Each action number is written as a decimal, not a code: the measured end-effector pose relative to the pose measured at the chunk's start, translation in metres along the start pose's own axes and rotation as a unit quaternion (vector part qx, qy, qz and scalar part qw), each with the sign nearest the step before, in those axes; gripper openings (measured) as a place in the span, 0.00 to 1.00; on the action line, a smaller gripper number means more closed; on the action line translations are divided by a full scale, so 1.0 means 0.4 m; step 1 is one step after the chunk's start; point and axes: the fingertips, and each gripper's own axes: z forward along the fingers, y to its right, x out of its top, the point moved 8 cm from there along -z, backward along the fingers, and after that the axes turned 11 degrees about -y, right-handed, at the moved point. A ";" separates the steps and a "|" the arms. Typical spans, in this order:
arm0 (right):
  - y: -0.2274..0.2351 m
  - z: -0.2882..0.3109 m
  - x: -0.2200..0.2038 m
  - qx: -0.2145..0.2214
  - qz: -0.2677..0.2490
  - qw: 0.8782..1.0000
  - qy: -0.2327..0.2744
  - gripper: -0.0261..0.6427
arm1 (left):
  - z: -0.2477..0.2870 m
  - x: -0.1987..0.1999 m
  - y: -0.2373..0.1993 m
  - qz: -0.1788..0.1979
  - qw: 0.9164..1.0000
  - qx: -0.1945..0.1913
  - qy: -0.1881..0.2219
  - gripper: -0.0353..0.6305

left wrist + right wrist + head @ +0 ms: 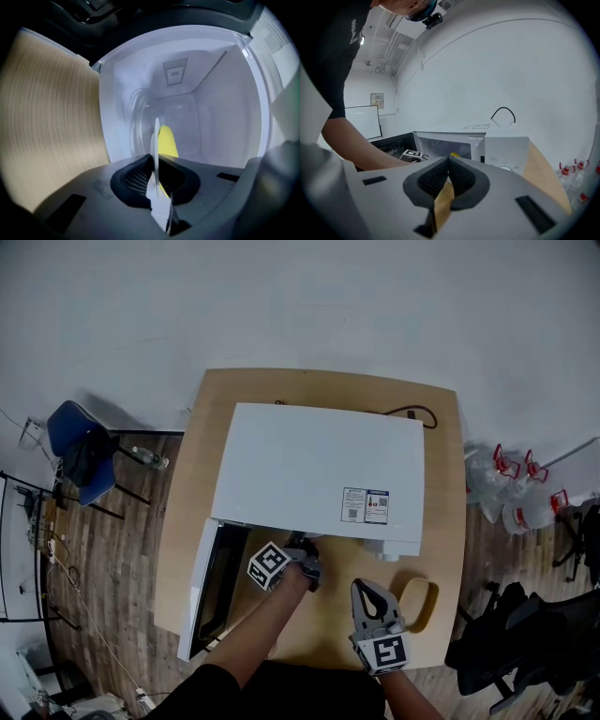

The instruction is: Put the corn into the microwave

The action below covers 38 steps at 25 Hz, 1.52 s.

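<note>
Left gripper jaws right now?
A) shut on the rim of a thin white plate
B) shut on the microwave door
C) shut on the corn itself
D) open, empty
A: in the left gripper view, the left gripper pinches the rim of the white plate, with the yellow corn beside it inside the open microwave.

At nine o'clock we see a blue chair [80,451]; at three, red-capped jugs [520,488] (clustered together); a black cable [412,413] at two.
</note>
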 end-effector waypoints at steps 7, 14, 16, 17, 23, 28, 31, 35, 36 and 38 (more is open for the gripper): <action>-0.005 -0.017 -0.013 -0.006 0.007 1.000 0.000 0.13 | -0.007 -0.004 0.027 0.108 0.993 0.042 0.002 0.09; -0.022 -0.022 -0.010 -0.004 0.011 1.000 -0.014 0.13 | -0.006 -0.004 0.062 0.222 0.970 0.097 -0.002 0.24; -0.028 -0.022 -0.022 0.000 0.005 1.000 -0.005 0.13 | -0.007 -0.004 0.068 0.246 0.962 0.117 0.000 0.29; -0.031 -0.022 -0.026 0.002 0.003 1.000 -0.003 0.13 | -0.008 -0.005 0.072 0.255 0.959 0.125 0.003 0.32; -0.048 -0.024 -0.018 0.014 0.000 1.000 -0.006 0.13 | -0.011 -0.013 0.076 0.308 0.938 0.157 -0.005 0.36; -0.047 -0.031 -0.019 0.009 -0.006 1.000 0.010 0.13 | -0.024 -0.016 0.066 0.330 0.929 0.169 -0.006 0.41; -0.045 -0.034 -0.021 0.010 0.003 1.000 0.002 0.13 | -0.032 -0.015 0.053 0.323 0.929 0.182 -0.006 0.42; -0.051 -0.031 -0.019 0.021 0.004 1.000 0.007 0.13 | -0.035 -0.018 0.041 0.345 0.917 0.201 -0.020 0.46; -0.052 -0.030 -0.022 0.023 0.005 1.000 0.006 0.13 | -0.036 -0.017 0.039 0.350 0.914 0.206 -0.022 0.47; -0.051 -0.031 -0.029 0.023 0.010 1.000 -0.001 0.13 | -0.041 -0.014 0.039 0.362 0.907 0.214 -0.018 0.47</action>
